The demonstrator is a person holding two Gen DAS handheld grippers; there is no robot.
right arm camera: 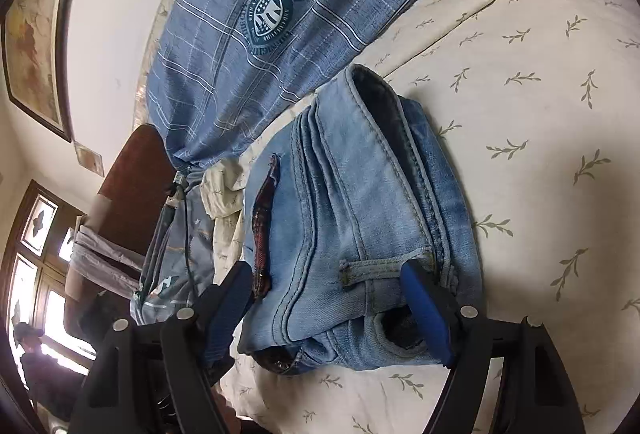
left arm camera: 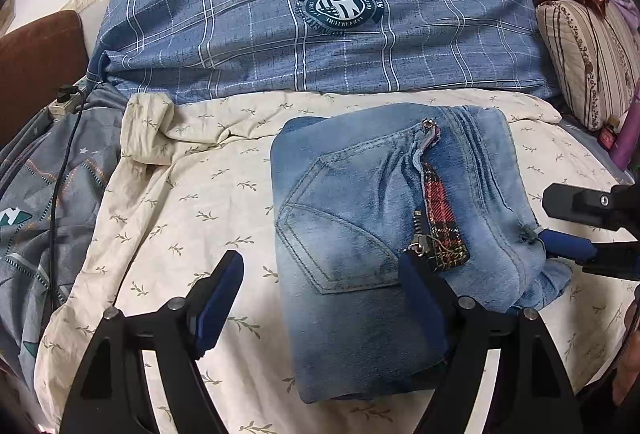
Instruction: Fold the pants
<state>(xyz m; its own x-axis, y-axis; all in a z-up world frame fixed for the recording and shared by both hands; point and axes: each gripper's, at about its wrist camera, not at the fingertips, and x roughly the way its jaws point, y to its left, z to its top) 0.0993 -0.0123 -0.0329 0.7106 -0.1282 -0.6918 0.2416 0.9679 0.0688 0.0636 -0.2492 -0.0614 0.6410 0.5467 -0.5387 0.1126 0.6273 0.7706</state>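
Light blue denim pants [left arm camera: 360,218] lie folded into a compact rectangle on the cream leaf-print sheet [left arm camera: 168,218], back pocket up, with a red plaid patch and zipper showing. My left gripper [left arm camera: 320,286] is open, its jaws wide over the near left part of the pants, not gripping. My right gripper [left arm camera: 560,222] comes in from the right at the waistband edge. In the right wrist view the pants [right arm camera: 360,218] fill the centre and the right gripper [right arm camera: 324,294] is open, straddling the waistband end with a belt loop between the jaws.
A blue plaid duvet [left arm camera: 320,13] with a round emblem is bunched behind the pants. A striped pillow [left arm camera: 588,61] is at the right. Grey patterned bedding [left arm camera: 36,201] with a black cable and power strip lies at the left. A brown headboard [left arm camera: 36,61] stands far left.
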